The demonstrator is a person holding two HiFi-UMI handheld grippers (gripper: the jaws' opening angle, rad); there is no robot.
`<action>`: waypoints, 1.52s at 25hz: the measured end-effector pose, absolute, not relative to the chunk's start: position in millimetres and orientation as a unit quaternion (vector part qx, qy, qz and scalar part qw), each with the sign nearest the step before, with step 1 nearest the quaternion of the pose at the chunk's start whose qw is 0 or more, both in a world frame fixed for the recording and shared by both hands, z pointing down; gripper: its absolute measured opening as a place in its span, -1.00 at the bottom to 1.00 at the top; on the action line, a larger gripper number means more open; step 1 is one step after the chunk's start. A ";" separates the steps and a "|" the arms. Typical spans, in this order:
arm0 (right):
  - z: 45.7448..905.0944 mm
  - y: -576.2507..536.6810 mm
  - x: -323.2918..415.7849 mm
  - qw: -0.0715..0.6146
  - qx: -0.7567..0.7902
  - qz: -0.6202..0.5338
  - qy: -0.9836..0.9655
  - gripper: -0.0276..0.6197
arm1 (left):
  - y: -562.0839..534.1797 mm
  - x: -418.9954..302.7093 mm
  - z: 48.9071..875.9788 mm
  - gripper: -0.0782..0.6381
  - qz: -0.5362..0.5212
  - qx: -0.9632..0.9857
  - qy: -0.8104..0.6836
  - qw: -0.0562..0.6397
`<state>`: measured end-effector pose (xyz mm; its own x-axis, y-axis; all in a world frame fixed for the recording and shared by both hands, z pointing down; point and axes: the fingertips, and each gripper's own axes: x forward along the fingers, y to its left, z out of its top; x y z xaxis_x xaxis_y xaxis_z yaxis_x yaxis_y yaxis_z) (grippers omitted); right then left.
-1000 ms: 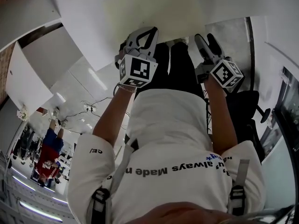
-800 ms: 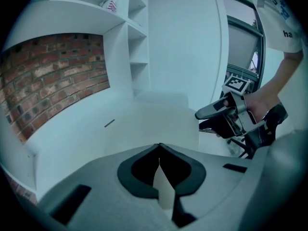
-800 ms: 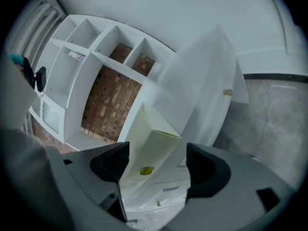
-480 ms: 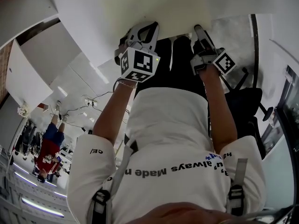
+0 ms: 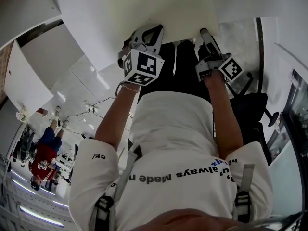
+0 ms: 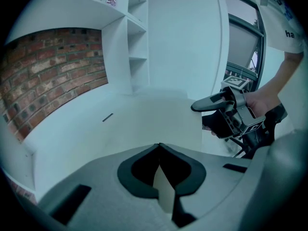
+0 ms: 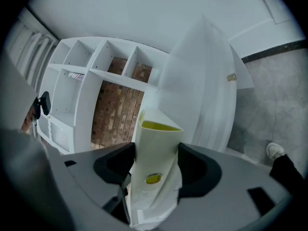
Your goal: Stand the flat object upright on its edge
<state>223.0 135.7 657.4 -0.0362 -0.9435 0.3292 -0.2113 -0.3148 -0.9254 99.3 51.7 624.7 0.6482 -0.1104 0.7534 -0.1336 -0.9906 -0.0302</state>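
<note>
Sheet [image 5: 163, 8]: pale, lying flat beyond both grippers, held by its near edge. Left gripper [image 5: 153, 29] has its jaws pressed together, pinching the left corner. Right gripper [image 5: 204, 32] has jaws that have just been closing, clamping the right corner between the pads.

Dim, bluish, even light; strong fisheye bending at edges.

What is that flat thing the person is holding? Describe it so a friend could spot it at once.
Find the big white table in front of the person. At its near edge is a large, thin, cream-coloured sheet, one border pinched in the shut left hand-held gripper. Its warm cream tint sets it apart from the plain white table and white shelves around it.
</note>
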 end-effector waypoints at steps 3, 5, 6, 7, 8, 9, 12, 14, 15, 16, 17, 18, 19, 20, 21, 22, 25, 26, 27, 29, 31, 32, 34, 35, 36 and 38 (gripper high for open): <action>645.5 132.6 226.1 0.326 -0.614 -0.532 0.483 -0.04 | 50.1 99.7 619.7 -0.75 0.407 0.911 -0.070 0.018; 636.2 130.6 229.5 0.314 -0.621 -0.524 0.491 -0.04 | 49.5 101.6 615.2 -0.75 0.401 0.913 -0.072 0.018; 630.8 129.7 231.3 0.308 -0.626 -0.519 0.495 -0.04 | 49.2 102.5 612.2 -0.75 0.398 0.914 -0.073 0.018; 624.8 128.5 233.1 0.301 -0.630 -0.512 0.500 -0.04 | 48.9 103.4 608.9 -0.75 0.393 0.916 -0.074 0.017; 618.1 126.7 235.2 0.294 -0.635 -0.504 0.507 -0.04 | 48.3 104.3 605.4 -0.75 0.388 0.918 -0.075 0.017; 611.1 124.3 237.3 0.286 -0.640 -0.495 0.513 -0.04 | 47.4 105.3 601.9 -0.75 0.382 0.921 -0.077 0.019; 589.0 114.9 242.5 0.265 -0.653 -0.468 0.533 -0.05 | 43.2 107.1 591.2 -0.74 0.366 0.927 -0.082 0.029; 573.7 109.0 244.8 0.249 -0.660 -0.449 0.548 -0.05 | 40.1 107.3 583.7 -0.74 0.357 0.929 -0.086 0.036; 566.7 107.2 245.0 0.242 -0.663 -0.441 0.554 -0.05 | 39.0 106.7 579.9 -0.74 0.354 0.930 -0.088 0.041; 560.5 106.2 244.8 0.238 -0.666 -0.435 0.558 -0.05 | 38.7 105.8 576.4 -0.74 0.350 0.932 -0.089 0.047; 555.5 105.7 244.6 0.236 -0.667 -0.430 0.561 -0.05 | 39.0 105.4 572.8 -0.72 0.344 0.933 -0.088 0.055; 551.0 105.0 244.8 0.234 -0.668 -0.425 0.564 -0.05 | 39.7 105.9 568.4 -0.61 0.337 0.935 -0.084 0.064; 546.5 103.2 245.4 0.232 -0.670 -0.421 0.566 -0.05 | 40.9 107.3 563.3 -0.47 0.328 0.938 -0.079 0.075; 541.6 100.7 245.7 0.229 -0.671 -0.416 0.569 -0.05 | 42.8 109.2 557.8 -0.35 0.318 0.942 -0.071 0.085; 536.5 97.7 245.4 0.226 -0.672 -0.411 0.573 -0.06 | 45.2 110.9 552.2 -0.25 0.308 0.945 -0.064 0.094; 531.2 94.5 244.2 0.221 -0.674 -0.405 0.578 -0.06 | 47.8 111.7 547.4 -0.18 0.300 0.947 -0.057 0.098; 516.1 85.8 237.5 0.198 -0.679 -0.383 0.595 -0.06 | 56.0 109.7 540.0 -0.07 0.300 0.948 -0.049 0.091; 511.0 83.0 234.9 0.189 -0.680 -0.376 0.600 -0.06 | 58.9 108.9 538.7 -0.05 0.302 0.948 -0.048 0.087; 505.6 80.4 232.3 0.182 -0.682 -0.369 0.604 -0.06 | 61.8 108.6 537.4 -0.04 0.304 0.948 -0.048 0.083; 494.0 76.1 225.8 0.166 -0.686 -0.353 0.614 -0.06 | 67.4 109.2 534.6 -0.03 0.309 0.947 -0.050 0.076; 482.2 72.1 217.0 0.143 -0.689 -0.333 0.628 -0.06 | 69.9 108.6 532.6 -0.01 0.314 0.945 -0.058 0.070; 476.5 69.6 212.3 0.130 -0.691 -0.321 0.634 -0.06 | 69.0 107.3 532.1 -0.01 0.317 0.944 -0.065 0.067; 467.1 64.4 203.1 0.107 -0.694 -0.300 0.645 -0.06 | 64.5 103.7 531.6 -0.01 0.319 0.942 -0.081 0.062; 463.9 61.9 198.4 0.098 -0.695 -0.293 0.650 -0.06 | 61.6 101.4 531.7 -0.01 0.321 0.941 -0.089 0.060; 461.5 59.8 193.5 0.090 -0.695 -0.287 0.653 -0.06 | 58.5 99.0 532.1 -0.01 0.323 0.940 -0.096 0.058; 457.9 56.2 184.5 0.080 -0.693 -0.280 0.659 -0.07 | 52.0 94.0 533.5 -0.01 0.329 0.936 -0.113 0.052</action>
